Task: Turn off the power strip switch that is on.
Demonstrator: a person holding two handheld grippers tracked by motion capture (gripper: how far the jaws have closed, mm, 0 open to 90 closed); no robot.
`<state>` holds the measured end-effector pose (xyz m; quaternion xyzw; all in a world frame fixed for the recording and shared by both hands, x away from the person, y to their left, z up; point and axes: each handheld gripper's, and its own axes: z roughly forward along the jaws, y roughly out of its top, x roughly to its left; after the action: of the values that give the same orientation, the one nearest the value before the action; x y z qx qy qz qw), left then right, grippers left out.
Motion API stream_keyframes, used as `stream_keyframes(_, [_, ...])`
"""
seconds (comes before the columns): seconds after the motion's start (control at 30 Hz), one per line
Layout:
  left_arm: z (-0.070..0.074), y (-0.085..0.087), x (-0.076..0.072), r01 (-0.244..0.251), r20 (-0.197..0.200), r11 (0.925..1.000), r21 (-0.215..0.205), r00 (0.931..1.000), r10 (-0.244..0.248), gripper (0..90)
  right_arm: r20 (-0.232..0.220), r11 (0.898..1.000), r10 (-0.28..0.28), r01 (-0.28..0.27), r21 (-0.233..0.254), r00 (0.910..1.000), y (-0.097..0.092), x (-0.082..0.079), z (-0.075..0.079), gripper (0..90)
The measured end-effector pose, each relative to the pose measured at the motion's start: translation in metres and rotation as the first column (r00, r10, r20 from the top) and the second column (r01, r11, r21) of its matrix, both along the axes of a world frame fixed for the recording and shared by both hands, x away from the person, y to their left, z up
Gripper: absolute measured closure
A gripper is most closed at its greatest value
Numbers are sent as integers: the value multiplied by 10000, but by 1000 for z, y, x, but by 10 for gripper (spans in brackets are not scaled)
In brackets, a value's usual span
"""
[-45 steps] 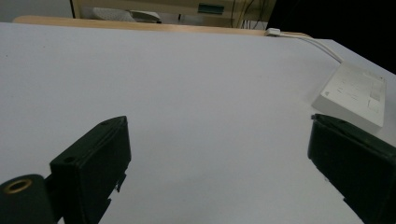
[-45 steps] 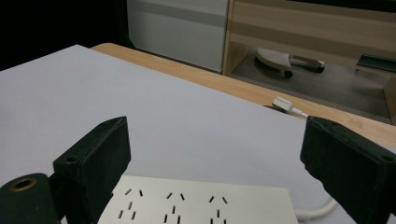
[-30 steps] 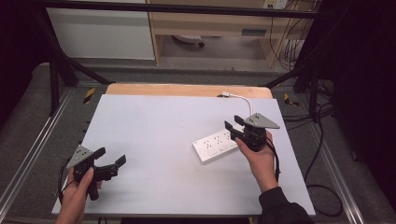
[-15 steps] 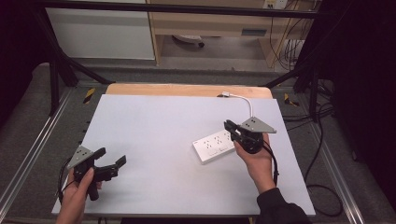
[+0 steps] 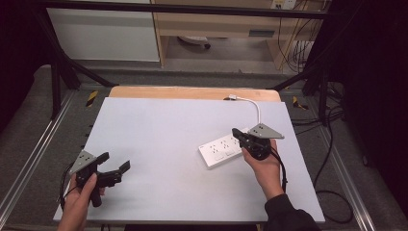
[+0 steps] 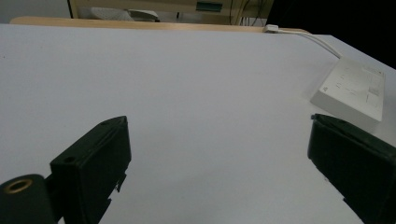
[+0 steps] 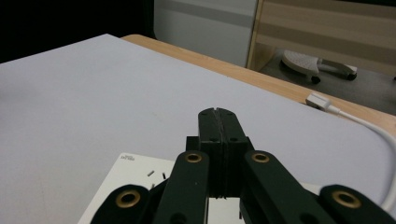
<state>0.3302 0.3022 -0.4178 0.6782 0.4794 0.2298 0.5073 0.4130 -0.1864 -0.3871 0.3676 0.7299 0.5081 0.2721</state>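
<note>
A white power strip [image 5: 222, 148] lies on the white table [image 5: 168, 134], right of centre, its white cable [image 5: 254, 107] running to the back edge. My right gripper [image 5: 236, 133] hovers over the strip's right end, jaws pressed together with nothing between them; the right gripper view shows the same shut gripper [image 7: 218, 113] above the strip [image 7: 128, 179]. Near the front left corner my left gripper [image 5: 114, 164] is held low, jaws wide apart and empty. From the left gripper view, the strip [image 6: 357, 88] lies far off to the right, beyond the gripper [image 6: 219, 135].
A wooden strip [image 5: 192, 92] borders the table's back edge. Metal rails [image 5: 31, 159] run along both sides. Behind the table stand a white cabinet [image 5: 103, 33] and a wooden shelf unit [image 5: 216, 24]. Cables [image 5: 332, 144] trail on the floor at the right.
The right gripper has shifted slightly over the power strip's right end. The left gripper has barely moved.
</note>
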Motion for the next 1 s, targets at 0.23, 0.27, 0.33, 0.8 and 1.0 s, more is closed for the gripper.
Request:
stream_keyframes(0.23, [0,-1,0,48,-13,10000,76,10000,-48,60,-450,9998,-209,212,58,9988,-7,5,-10,900])
stream_keyframes(0.27, [0,-2,0,67,-36,9999,81,10000,-67,60,-510,9996,-265,270,86,9983,-8,5,-11,900])
stream_keyframes(0.33, [0,-2,0,73,-20,9999,95,10000,-73,60,-617,9994,-328,336,126,9976,-10,6,-13,900])
stream_keyframes(0.8, [0,-1,-1,108,-20,9998,177,9999,-108,60,-1156,9992,-329,351,172,9927,-11,9,-26,900])
stream_keyframes(1.0, [0,-1,-1,80,-30,9999,146,10000,-80,60,-1334,9994,-259,286,181,9907,-10,9,-31,900])
